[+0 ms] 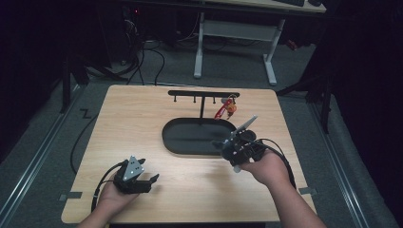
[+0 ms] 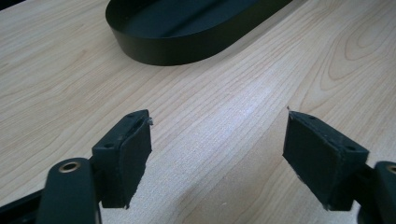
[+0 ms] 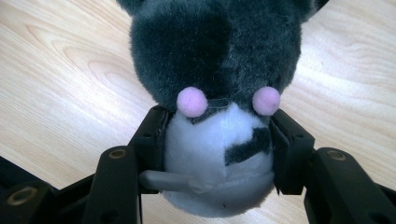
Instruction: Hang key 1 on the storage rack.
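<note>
Plush toy (image 3: pixel 217 116) sits clamped between right hand-held gripper (image 3: pixel 217 154) pads.

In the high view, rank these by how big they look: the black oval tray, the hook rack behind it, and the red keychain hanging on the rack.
1. Black oval tray
2. Hook rack, similar in width but thin
3. Red keychain, clearly smallest

text: none legible — labels: none | brands: none | numbers: none
</note>
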Motion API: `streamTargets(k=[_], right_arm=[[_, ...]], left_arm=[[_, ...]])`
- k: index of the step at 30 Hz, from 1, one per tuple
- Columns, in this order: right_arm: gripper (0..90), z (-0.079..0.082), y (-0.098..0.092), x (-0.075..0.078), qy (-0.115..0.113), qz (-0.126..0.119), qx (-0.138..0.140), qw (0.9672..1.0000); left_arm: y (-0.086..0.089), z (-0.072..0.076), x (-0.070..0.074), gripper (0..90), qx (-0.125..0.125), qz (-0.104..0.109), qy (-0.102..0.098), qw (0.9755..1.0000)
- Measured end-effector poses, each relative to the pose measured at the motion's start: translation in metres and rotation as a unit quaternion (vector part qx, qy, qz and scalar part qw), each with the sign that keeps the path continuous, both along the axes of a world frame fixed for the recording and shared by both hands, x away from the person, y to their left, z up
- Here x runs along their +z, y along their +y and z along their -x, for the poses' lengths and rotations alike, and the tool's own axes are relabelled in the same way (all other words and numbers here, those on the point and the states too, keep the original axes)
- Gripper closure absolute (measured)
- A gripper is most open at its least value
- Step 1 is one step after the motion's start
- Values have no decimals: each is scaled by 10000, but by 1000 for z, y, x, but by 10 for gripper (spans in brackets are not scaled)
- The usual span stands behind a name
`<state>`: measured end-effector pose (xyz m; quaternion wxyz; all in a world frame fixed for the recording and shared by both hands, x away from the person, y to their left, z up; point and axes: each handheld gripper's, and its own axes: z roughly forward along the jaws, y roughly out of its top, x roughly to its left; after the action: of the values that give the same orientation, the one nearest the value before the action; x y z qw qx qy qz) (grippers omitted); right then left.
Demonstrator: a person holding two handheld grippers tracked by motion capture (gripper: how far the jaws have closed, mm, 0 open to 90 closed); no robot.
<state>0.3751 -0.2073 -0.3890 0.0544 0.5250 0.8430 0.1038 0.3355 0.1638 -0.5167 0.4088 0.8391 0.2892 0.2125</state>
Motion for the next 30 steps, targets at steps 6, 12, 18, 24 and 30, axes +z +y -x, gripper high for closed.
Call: streamTargets(k=[6,12,18,24,30], right_arm=[[477,-5,5,12,-36,55,47,10000],[478,-12,8,22,-82,18,39,10000],[478,-18,11,34,-125,14,12,9999],[478,-26,14,44,-103,5,63,9999],[478,-34,18,53,-183,-4,82,9998]], left_arm=[[-1,-2,-1,194,-1,-65,28,10000],[-1,-3,0,168,26,-12,23,10000],[-3,-3,0,166,-21,-30,15,10000],[-4,-4,-1,167,-53,-64,48,10000],[-3,-5,0,168,-78,-39,40,10000]])
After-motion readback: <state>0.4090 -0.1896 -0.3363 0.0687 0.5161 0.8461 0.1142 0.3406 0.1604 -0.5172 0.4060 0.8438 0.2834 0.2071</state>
